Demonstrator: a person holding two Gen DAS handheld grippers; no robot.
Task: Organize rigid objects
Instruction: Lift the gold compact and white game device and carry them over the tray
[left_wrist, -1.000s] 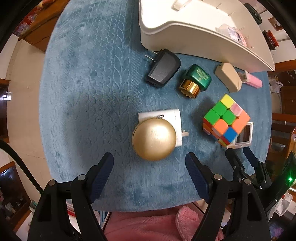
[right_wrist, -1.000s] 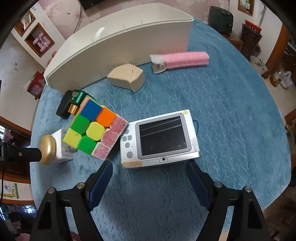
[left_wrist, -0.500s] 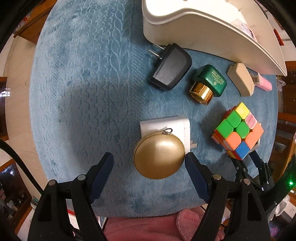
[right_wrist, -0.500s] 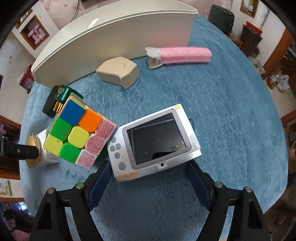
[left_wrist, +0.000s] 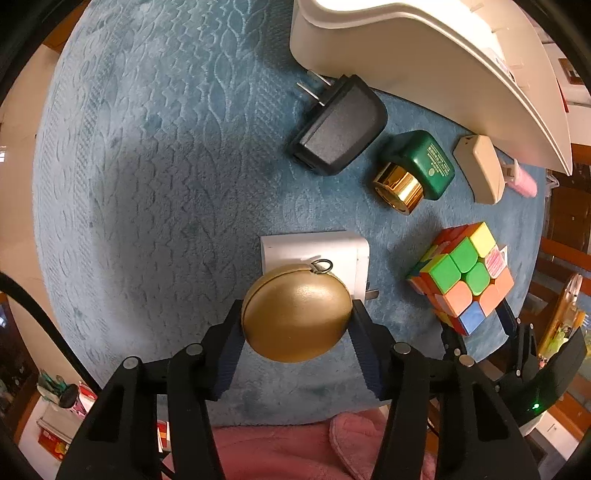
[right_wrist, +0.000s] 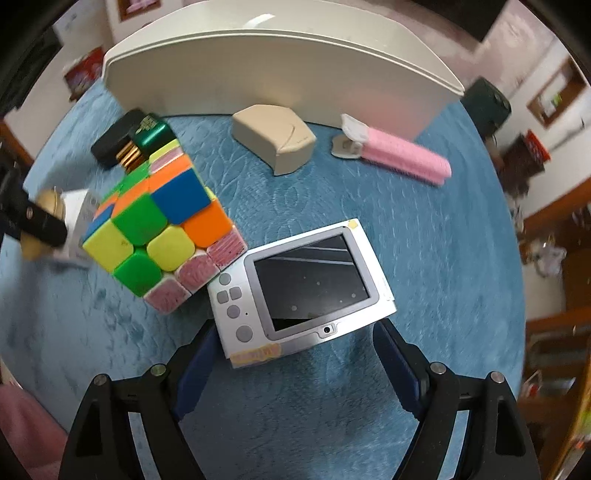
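**Closing on the gold case, lining up on the camera**

Left wrist view: closing the left gripper (left_wrist: 297, 325) around the round gold case (left_wrist: 295, 312), both pads now touching its sides where a second ago standing wide and short of it. Meaning for the task: first pickup almost secured, case not yet lifted off the white adapter (left_wrist: 314, 251) just beyond the fingertips. Lying farther ahead and right of the jaws: 1 black charger (left_wrist: 338, 125), 1 green and gold bottle (left_wrist: 413, 166), 1 beige box (left_wrist: 480, 168), 1 pink clip (left_wrist: 522, 181), 1 colour cube (left_wrist: 465, 277). Curving across the far side, 1 white tray (left_wrist: 424, 59), seemingly the destination. Covering everything underneath, 1 blue cloth (left_wrist: 147, 166).

Right wrist view: hanging released, the right gripper (right_wrist: 295, 365) straddling the near edge of the silver camera (right_wrist: 303, 288), pads apart from its sides, having rolled to square up with the tilted body. Sitting just left of the camera, touching it or nearly so, the cube; far left, the other tool's dark finger across the gold case. Counting here: 1 camera, 1 cube, 1 beige box, 1 pink clip, 1 tray.
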